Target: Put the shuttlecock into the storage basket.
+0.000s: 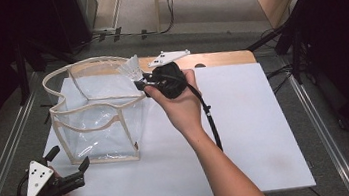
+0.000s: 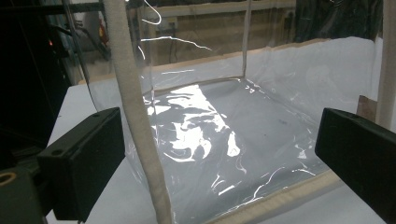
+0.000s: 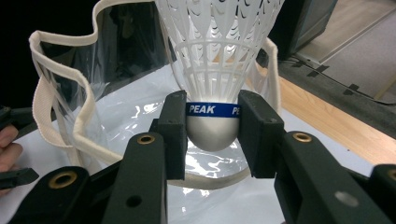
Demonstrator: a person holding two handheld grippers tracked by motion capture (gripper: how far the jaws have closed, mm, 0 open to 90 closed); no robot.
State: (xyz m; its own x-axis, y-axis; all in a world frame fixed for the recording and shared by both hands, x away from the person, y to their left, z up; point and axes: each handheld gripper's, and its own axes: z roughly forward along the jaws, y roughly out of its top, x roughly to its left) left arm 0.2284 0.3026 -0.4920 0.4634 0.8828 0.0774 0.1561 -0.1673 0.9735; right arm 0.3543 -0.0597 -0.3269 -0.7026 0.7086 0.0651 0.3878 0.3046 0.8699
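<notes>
Left gripper (image 1: 69, 162) is seen at the table's (image 1: 245, 119) near left corner, jaws spread wide, nothing held between them. In the left gripper view its jaws frame a front corner of the clear bag (image 2: 224, 140), with the cream-trimmed edge (image 2: 135, 121) just beside the left jaw; contact cannot be told. Clear plastic bag (image 1: 97, 122) with cream fabric trim is stood upright on the white table top, left of centre, mouth open upward. Shuttlecock (image 1: 132, 69) is held at the bag's far right rim, over the opening. Right gripper (image 1: 142, 86) is clamped on the shuttlecock's (image 3: 212, 70) rounded cork base, pads pressed on both sides at the blue "PEAK" band (image 3: 212, 109), white plastic skirt pointed away from the jaws. The bag's rim (image 3: 60, 93) is seen behind and below the shuttlecock.
</notes>
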